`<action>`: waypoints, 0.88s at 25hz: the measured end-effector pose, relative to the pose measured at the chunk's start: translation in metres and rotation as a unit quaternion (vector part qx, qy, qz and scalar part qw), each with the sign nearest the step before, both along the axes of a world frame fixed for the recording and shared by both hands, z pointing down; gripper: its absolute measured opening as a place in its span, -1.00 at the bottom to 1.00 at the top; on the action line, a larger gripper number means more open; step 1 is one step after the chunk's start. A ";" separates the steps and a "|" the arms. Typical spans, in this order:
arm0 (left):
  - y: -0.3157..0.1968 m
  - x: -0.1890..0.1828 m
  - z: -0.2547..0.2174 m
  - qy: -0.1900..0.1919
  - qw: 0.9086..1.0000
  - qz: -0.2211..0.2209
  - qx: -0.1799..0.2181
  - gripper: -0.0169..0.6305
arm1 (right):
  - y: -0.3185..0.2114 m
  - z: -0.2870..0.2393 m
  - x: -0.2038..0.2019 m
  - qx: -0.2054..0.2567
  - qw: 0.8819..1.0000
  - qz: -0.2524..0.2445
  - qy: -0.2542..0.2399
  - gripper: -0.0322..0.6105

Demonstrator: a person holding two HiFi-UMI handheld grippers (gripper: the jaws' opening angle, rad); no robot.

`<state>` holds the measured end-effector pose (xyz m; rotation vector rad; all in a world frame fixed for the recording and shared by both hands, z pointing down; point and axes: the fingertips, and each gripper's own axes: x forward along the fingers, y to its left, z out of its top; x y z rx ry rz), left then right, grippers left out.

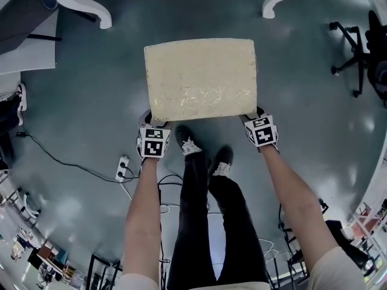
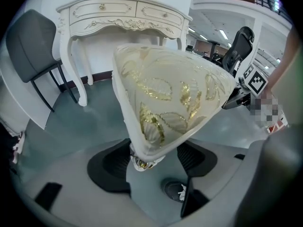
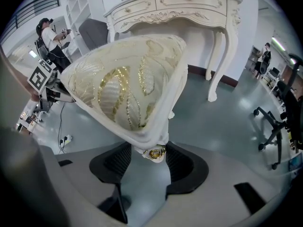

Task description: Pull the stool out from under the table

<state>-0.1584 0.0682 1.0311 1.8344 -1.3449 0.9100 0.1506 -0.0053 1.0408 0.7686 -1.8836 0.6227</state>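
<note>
Your left gripper (image 1: 152, 123) and right gripper (image 1: 254, 118) each clamp a near corner of the cream stool (image 1: 201, 79), just ahead of your feet.

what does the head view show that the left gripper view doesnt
Head view only: the whole rectangular seat of the stool, the person's arms and legs, and a power strip on the floor. Left gripper view only: the carved drawers of the table and a grey chair beside it. Both: the stool's gold-patterned cushion, the left claw shut on a near corner, the right claw at the other, and a black shoe.
</note>
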 end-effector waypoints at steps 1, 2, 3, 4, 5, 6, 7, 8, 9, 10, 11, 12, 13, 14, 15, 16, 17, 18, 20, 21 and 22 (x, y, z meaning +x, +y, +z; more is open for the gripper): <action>0.007 0.003 0.001 0.000 1.000 -0.001 0.001 0.04 | 0.006 0.001 0.002 -0.001 1.000 -0.003 0.001 -0.10; 0.013 0.007 0.001 0.000 1.000 -0.002 0.001 0.04 | 0.012 0.001 0.006 -0.002 1.000 -0.005 0.002 -0.10; 0.020 0.011 0.002 0.001 1.000 -0.002 0.002 0.04 | 0.019 0.001 0.010 -0.002 1.000 -0.005 0.005 -0.10; 0.026 0.014 0.003 0.003 1.000 -0.001 0.002 0.04 | 0.025 0.001 0.014 -0.002 1.000 -0.004 0.010 -0.10; 0.033 0.016 0.004 0.004 1.000 0.000 0.000 0.04 | 0.031 0.002 0.016 -0.003 1.000 -0.001 0.013 -0.10; 0.039 0.017 0.004 0.006 1.000 0.000 -0.003 0.04 | 0.036 0.002 0.015 -0.006 1.000 0.001 0.016 -0.10; 0.045 0.016 0.006 0.008 1.000 -0.003 -0.008 0.04 | 0.040 0.002 0.014 -0.010 1.000 0.002 0.019 -0.09; 0.051 0.015 0.007 0.008 1.000 -0.009 -0.014 0.04 | 0.043 0.002 0.012 -0.013 1.000 0.001 0.023 -0.09; 0.057 0.014 0.008 0.007 1.000 -0.018 -0.018 0.04 | 0.044 0.000 0.012 -0.015 0.999 -0.001 0.029 -0.09; 0.061 0.011 0.006 0.003 0.999 -0.029 -0.019 0.04 | 0.046 -0.004 0.013 -0.015 0.999 -0.004 0.035 -0.09; 0.064 0.007 -0.001 0.000 0.999 -0.041 -0.015 0.01 | 0.048 -0.010 0.015 -0.015 0.999 -0.004 0.039 -0.12; 0.065 0.004 -0.010 -0.002 0.999 -0.053 -0.010 0.01 | 0.050 -0.016 0.016 -0.017 0.999 -0.004 0.040 -0.12; 0.068 0.002 -0.020 -0.002 0.998 -0.061 -0.007 0.01 | 0.053 -0.024 0.018 -0.019 0.999 -0.004 0.039 -0.12; 0.073 0.001 -0.027 -0.002 0.998 -0.064 -0.008 0.01 | 0.055 -0.033 0.019 -0.020 0.999 -0.002 0.038 -0.11; 0.078 0.004 -0.034 0.000 0.998 -0.061 -0.012 0.00 | 0.056 -0.043 0.020 -0.019 0.999 0.000 0.036 -0.11; 0.085 0.008 -0.041 0.001 0.998 -0.054 -0.017 0.01 | 0.056 -0.055 0.022 -0.015 0.999 0.003 0.036 -0.11; 0.091 0.012 -0.048 0.003 0.999 -0.047 -0.023 0.01 | 0.055 -0.067 0.024 -0.012 0.999 0.007 0.036 -0.11; 0.098 0.014 -0.055 0.006 0.999 -0.046 -0.028 0.01 | 0.055 -0.078 0.023 -0.010 0.999 0.008 0.037 -0.11; 0.104 0.015 -0.076 0.015 0.998 -0.062 -0.029 0.01 | 0.054 -0.099 0.020 -0.011 0.999 0.007 0.038 -0.11; 0.103 0.015 -0.091 0.021 0.997 -0.073 -0.024 0.01 | 0.053 -0.109 0.018 -0.012 0.999 0.007 0.036 -0.11; 0.100 0.016 -0.106 0.026 0.996 -0.084 -0.017 0.01 | 0.052 -0.119 0.015 -0.013 0.999 0.009 0.033 -0.11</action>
